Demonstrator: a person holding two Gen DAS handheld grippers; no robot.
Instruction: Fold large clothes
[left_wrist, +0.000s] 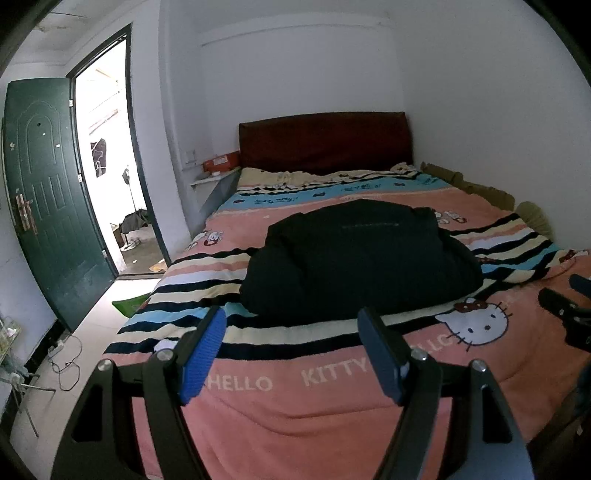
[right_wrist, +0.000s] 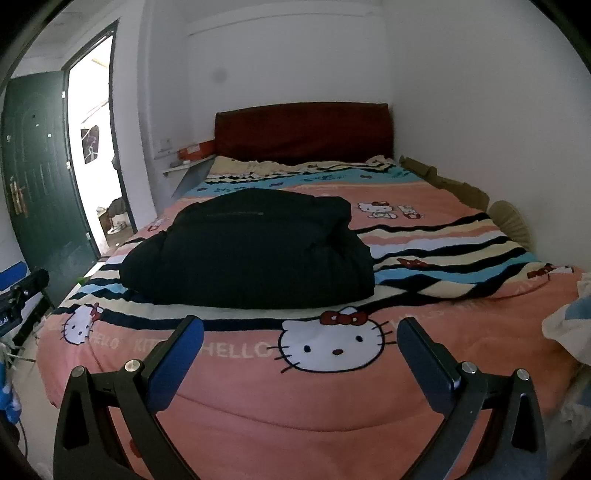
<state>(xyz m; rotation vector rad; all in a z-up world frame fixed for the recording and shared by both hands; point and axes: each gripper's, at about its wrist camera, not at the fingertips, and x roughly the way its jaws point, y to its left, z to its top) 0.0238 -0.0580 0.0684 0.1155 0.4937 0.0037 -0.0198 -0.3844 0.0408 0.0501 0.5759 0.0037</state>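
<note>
black claw (left_wrist: 291, 321), blue pads (left_wrist: 205, 354)

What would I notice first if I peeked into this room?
Probably the big black jacket, lying bundled in the middle of the bed. Under it is a bright pink blanket with a white cartoon cat face near the front edge. Two open claws, left claw and right claw, wait just before the bed, touching nothing.

Cut off at the right edge of the left wrist view: right gripper (left_wrist: 570, 295), only dark finger parts showing. Cropped at the left edge of the right wrist view: left gripper (right_wrist: 22, 284). Overexposed beyond the doorway (left_wrist: 107, 166) at upper left, contents unreadable.
</note>
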